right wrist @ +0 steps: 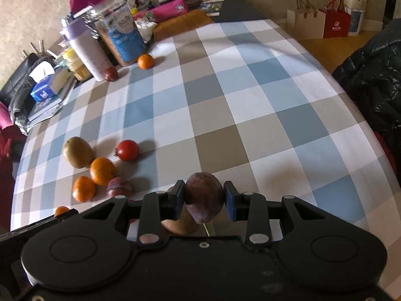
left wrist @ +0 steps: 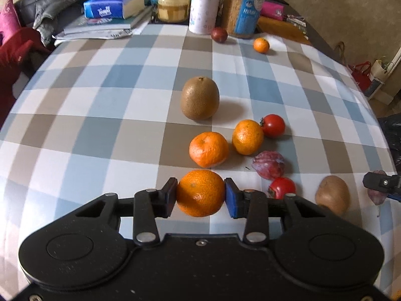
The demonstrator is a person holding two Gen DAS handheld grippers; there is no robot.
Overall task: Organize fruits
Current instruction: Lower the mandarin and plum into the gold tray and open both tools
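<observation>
Checked cloth [left wrist: 100, 115] in blue, white and tan covers the whole table, clutter stacked along the far edge: tissue box [left wrist: 114, 6], jar [left wrist: 173, 2], white bottle [left wrist: 204, 2]. Left gripper [left wrist: 200, 195] has its two pads pinching a mandarin [left wrist: 200, 193] from either side, fruit squarely between them, close over the cloth. Just beyond it sit two more mandarins [left wrist: 209, 149], near each other, with a kiwi [left wrist: 200, 98] upright behind them. Two tomatoes [left wrist: 273, 125] and a plum [left wrist: 268, 164] lie off to the right, a second kiwi [left wrist: 332, 194] nearer the edge. Far back, a dark fruit [left wrist: 219, 34] and a small mandarin [left wrist: 261, 45] rest by the bottle. Right gripper [right wrist: 203, 198] is clamped on a dark plum [right wrist: 203, 195], pads tight against both sides, its pointed end hanging down. Something tan shows under that plum; I can't tell what it is.
</observation>
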